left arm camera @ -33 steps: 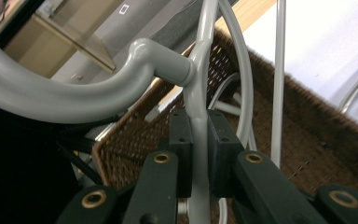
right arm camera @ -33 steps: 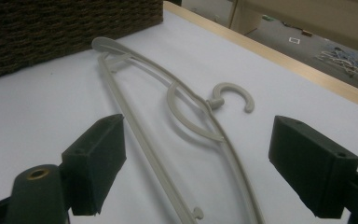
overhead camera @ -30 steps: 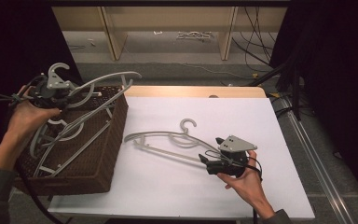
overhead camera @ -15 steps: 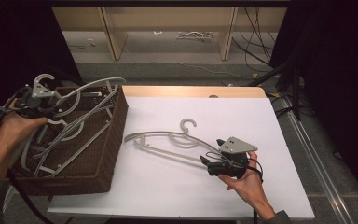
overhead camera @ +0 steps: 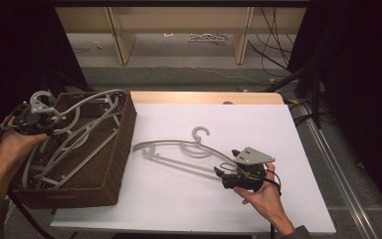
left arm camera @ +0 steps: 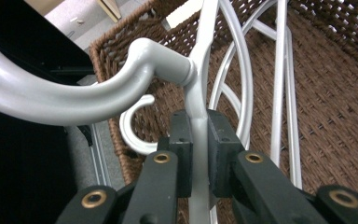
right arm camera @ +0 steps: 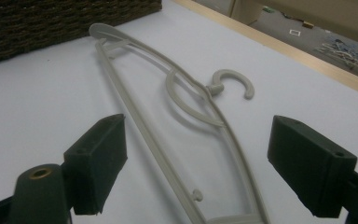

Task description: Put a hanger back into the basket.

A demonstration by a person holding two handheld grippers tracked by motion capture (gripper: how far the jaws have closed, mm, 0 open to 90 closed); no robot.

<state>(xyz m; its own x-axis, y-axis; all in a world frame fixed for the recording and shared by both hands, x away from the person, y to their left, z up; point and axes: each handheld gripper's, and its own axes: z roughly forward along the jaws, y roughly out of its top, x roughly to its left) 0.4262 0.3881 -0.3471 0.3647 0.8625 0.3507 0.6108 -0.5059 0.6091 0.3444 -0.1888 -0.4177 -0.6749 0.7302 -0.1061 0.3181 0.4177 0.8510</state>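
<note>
Background fittings. A wooden shelf frame (overhead camera: pixel 122 37) stands on the grey floor (overhead camera: pixel 179 74), well beyond both tongs. Black cables (overhead camera: pixel 274 35) trail beyond the right tongs (overhead camera: pixel 226 163); a metal rail (overhead camera: pixel 333 164) runs to their right. A dark curtain (overhead camera: pixel 15 50) hangs beyond the left tongs (overhead camera: pixel 42 119).

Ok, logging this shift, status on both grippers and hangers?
Left gripper shut on hanger over basket. Right gripper open at table hanger. Nothing in the way.

Hangers (overhead camera: pixel 74 134) crowding basket (overhead camera: pixel 122 149)
</note>
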